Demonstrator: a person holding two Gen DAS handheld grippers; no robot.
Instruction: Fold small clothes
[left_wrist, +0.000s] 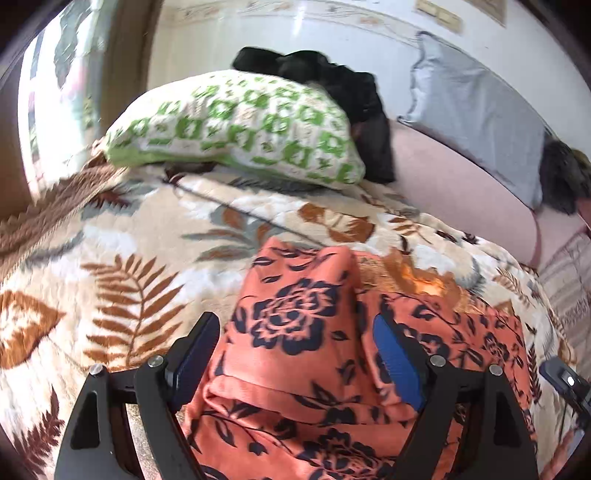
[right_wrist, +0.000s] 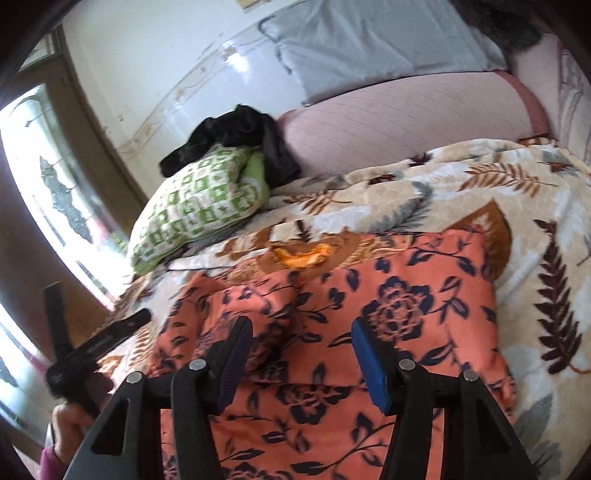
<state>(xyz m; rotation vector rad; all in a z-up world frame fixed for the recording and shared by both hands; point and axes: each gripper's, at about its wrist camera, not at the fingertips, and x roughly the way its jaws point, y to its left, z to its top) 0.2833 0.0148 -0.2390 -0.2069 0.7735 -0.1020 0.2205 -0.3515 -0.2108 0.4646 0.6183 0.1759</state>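
Bed blanket (left_wrist: 140, 236), cream with brown fern leaves: spread beneath and ahead of both sets of fingers. Grey pillow (left_wrist: 476, 110): far ahead, against the wall. Green-checked pillow (left_wrist: 236, 129): ahead and left, a black garment (left_wrist: 343, 88) draped over it. Orange floral garment (left_wrist: 295, 354): lying on the blanket, directly under the fingers. Left gripper (left_wrist: 295, 365): fingers released, spread wide over a raised fold, gripping nothing. Right gripper (right_wrist: 301, 363): fingers released, parted above the cloth.
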